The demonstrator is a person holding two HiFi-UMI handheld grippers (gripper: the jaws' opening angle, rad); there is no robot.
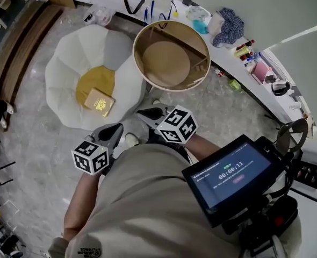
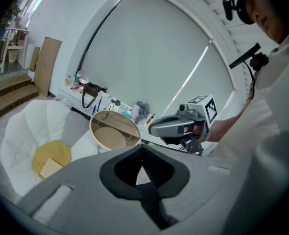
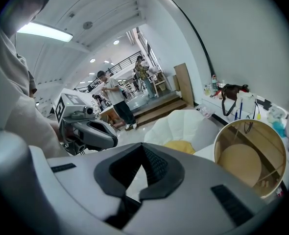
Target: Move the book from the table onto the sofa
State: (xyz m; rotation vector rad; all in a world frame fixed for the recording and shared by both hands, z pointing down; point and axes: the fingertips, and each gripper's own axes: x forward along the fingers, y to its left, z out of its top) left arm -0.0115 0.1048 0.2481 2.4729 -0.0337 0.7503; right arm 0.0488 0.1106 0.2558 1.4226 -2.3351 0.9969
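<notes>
On the sofa (image 1: 67, 63) lies the book (image 1: 99, 102), well apart from both closed jaws.

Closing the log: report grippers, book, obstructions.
Left gripper shut, empty. Right gripper shut, empty. Book on the sofa cushion, off the table. Nothing in the way.

Book (image 1: 99, 102) on yellow cushion (image 1: 88, 81) on sofa (image 1: 67, 58)

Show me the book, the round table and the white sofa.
book (image 1: 99, 102), head view, centre of its cover
round table (image 1: 136, 55), head view, left rim
white sofa (image 1: 62, 74), head view, bare left cushion
</notes>
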